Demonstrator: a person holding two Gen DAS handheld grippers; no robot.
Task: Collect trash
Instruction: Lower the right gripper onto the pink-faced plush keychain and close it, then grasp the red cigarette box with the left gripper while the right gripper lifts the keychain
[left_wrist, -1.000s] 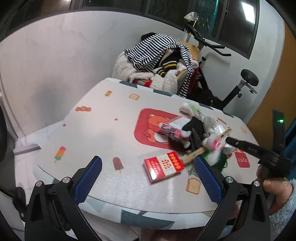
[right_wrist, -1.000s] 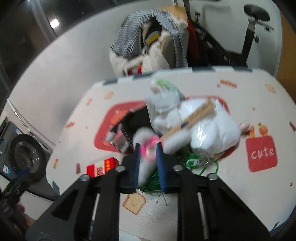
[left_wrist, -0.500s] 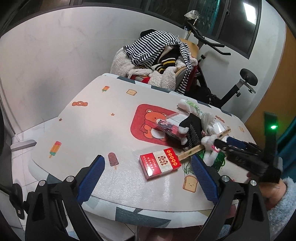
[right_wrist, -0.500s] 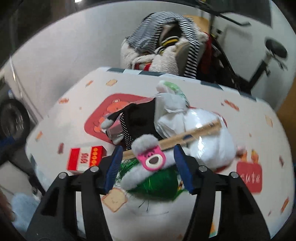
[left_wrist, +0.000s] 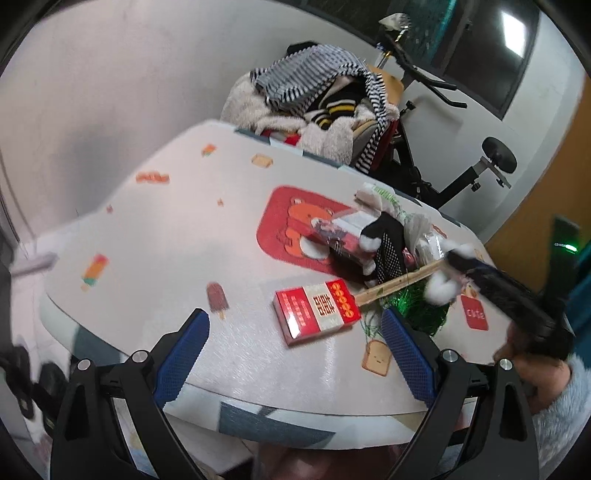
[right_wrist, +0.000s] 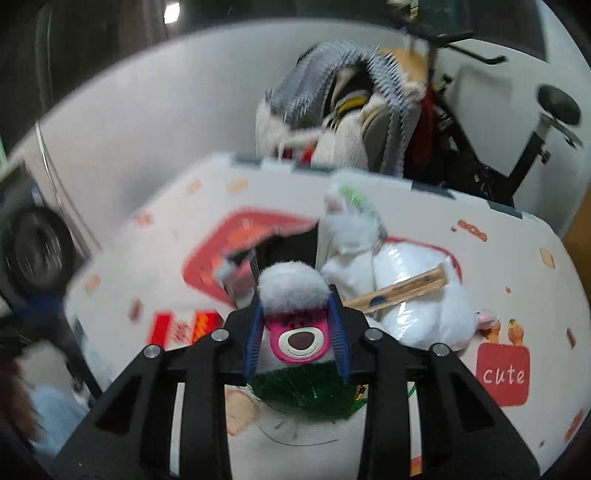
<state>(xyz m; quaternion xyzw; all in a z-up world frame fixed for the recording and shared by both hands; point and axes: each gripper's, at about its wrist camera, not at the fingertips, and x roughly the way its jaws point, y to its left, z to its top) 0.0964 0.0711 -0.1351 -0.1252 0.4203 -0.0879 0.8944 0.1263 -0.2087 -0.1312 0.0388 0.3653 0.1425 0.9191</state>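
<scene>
A heap of trash lies on the patterned table (left_wrist: 177, 236): a red cigarette box (left_wrist: 317, 311), a wooden stick (left_wrist: 400, 282), green netting (left_wrist: 421, 306), a black dotted sock (left_wrist: 388, 247) and white plastic bags (right_wrist: 413, 288). My left gripper (left_wrist: 295, 343) is open and empty, just short of the red box. My right gripper (right_wrist: 297, 332) has its blue pads on both sides of a white plush sock with a pink bear face (right_wrist: 297, 328), above the green netting (right_wrist: 303, 387). The right gripper also shows in the left wrist view (left_wrist: 458, 258).
A chair piled with striped and fleecy clothes (left_wrist: 317, 96) stands behind the table. An exercise bike (left_wrist: 461, 173) is at the back right. A washing machine (right_wrist: 33, 251) stands left of the table.
The right gripper, open half a second ago, has narrowed onto the bear sock. The left gripper has drifted closer to the red box.
</scene>
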